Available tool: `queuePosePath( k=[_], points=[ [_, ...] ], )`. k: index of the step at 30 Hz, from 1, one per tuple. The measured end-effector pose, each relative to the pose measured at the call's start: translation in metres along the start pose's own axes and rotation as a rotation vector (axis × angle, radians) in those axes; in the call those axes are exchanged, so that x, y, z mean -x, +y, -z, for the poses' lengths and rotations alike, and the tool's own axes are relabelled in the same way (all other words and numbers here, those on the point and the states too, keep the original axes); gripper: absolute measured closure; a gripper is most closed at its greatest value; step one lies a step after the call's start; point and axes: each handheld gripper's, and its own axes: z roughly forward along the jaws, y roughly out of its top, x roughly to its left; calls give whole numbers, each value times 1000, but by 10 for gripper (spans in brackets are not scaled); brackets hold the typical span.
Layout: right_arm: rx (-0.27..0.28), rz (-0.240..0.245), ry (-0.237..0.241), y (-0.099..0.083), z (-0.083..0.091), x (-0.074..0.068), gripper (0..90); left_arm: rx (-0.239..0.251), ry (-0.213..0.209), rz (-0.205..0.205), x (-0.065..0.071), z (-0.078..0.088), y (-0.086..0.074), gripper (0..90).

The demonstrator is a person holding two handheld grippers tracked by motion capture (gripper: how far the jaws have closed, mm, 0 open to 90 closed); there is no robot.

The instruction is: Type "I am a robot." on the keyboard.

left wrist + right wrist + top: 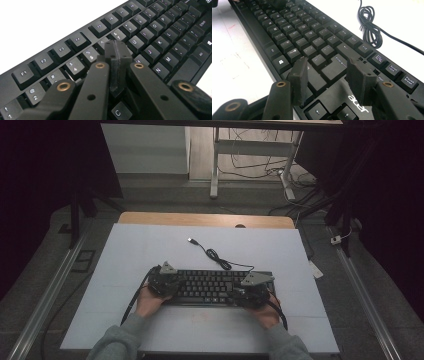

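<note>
A black keyboard (210,285) lies across the middle of the white table, its cable (216,254) coiled behind it and ending in a USB plug (191,240). My left gripper (165,281) hovers over the keyboard's left end; in the left gripper view its jaws (116,51) are pressed together, tip just above the number and letter keys (140,37), nothing between them. My right gripper (252,290) sits over the right end. Its pads (299,75) stand apart above the Enter key (335,66) with only keys below the gap.
The white table top (150,250) has free room on all sides of the keyboard. A wooden edge (200,218) runs along the far side. Beyond it stand desk legs (215,170) and loose floor cables (295,185). Metal rails (50,285) flank the table.
</note>
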Motion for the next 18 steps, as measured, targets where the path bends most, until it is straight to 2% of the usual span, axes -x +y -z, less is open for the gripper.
queuePosePath(
  k=[5, 9, 13, 18],
  points=[
    [12, -1, -2, 0, 1, 1, 519, 71, -1, 18, -5, 16, 2, 890],
    [10, -3, -11, 0, 2, 2, 519, 96, -4, 43, -12, 28, 0, 865],
    [12, -2, -8, 0, 2, 2, 517, 103, 0, 51, -17, 39, -2, 711],
    [12, -2, -10, 0, 2, 3, 514, 96, 39, 61, -23, 50, -6, 525]
  ],
)
